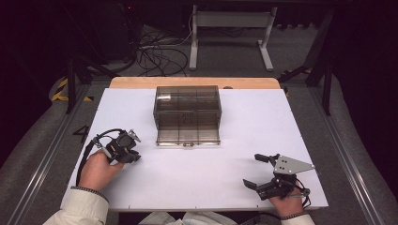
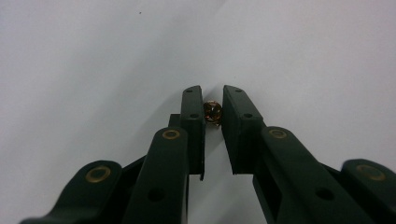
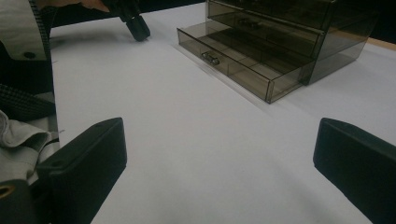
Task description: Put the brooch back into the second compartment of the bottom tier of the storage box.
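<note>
A small round brown-gold piece (image 2: pixel 212 113) is pinched between the black pads of my left gripper (image 2: pixel 212 93), low over the white table top. In the high view the left gripper (image 1: pixel 134 157) sits at the table's left, just left of the drawer box's front. A smoky see-through drawer box (image 1: pixel 187 112) stands at the middle back, its bottom drawer (image 1: pixel 187 138) pulled out a little. My right gripper (image 1: pixel 252 170) rests near the front right with its jaws wide apart and nothing between them. In the right gripper view, the right gripper (image 3: pixel 219 158) faces bare table, with the drawer box (image 3: pixel 289 42) beyond.
The white sheet (image 1: pixel 244 122) covers the table, with a wooden strip (image 1: pixel 192 82) along its far edge. Cables and a white frame stand on the floor behind. The person's sleeve (image 3: pixel 18 28) and the left gripper (image 3: pixel 135 25) appear at the far left of the right gripper view.
</note>
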Action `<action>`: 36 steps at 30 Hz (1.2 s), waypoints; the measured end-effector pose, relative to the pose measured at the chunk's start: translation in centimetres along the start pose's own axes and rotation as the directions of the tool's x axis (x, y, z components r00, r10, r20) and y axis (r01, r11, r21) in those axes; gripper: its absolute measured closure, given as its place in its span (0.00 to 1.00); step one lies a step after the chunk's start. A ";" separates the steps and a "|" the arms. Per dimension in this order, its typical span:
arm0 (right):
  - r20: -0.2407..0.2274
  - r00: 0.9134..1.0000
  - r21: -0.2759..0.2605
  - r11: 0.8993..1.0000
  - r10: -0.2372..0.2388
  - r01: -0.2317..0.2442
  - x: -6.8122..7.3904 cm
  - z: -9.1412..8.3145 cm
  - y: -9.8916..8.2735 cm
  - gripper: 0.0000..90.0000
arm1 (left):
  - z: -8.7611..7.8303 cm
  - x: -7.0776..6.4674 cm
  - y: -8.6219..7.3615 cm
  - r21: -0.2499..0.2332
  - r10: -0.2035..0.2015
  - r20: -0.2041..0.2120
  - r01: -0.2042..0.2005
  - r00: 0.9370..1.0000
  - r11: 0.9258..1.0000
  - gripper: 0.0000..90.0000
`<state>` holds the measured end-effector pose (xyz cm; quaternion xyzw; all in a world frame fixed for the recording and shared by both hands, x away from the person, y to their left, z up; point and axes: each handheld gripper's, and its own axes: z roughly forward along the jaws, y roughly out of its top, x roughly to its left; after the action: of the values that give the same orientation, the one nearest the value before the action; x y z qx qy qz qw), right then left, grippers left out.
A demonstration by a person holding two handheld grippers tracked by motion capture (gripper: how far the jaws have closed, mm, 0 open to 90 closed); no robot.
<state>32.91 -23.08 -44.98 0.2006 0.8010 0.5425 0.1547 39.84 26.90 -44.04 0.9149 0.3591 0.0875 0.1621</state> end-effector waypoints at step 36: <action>-0.001 1.000 0.001 1.000 0.001 -0.001 0.0 0.0 0.0 0.04 | -4.5 0.6 -1.4 -0.406 -0.038 0.057 0.058 0.998 0.912 0.89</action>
<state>32.91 -23.04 -44.99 0.2007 0.8011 0.5425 0.1538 38.11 29.35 -40.31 0.8539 0.3513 0.1345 0.3597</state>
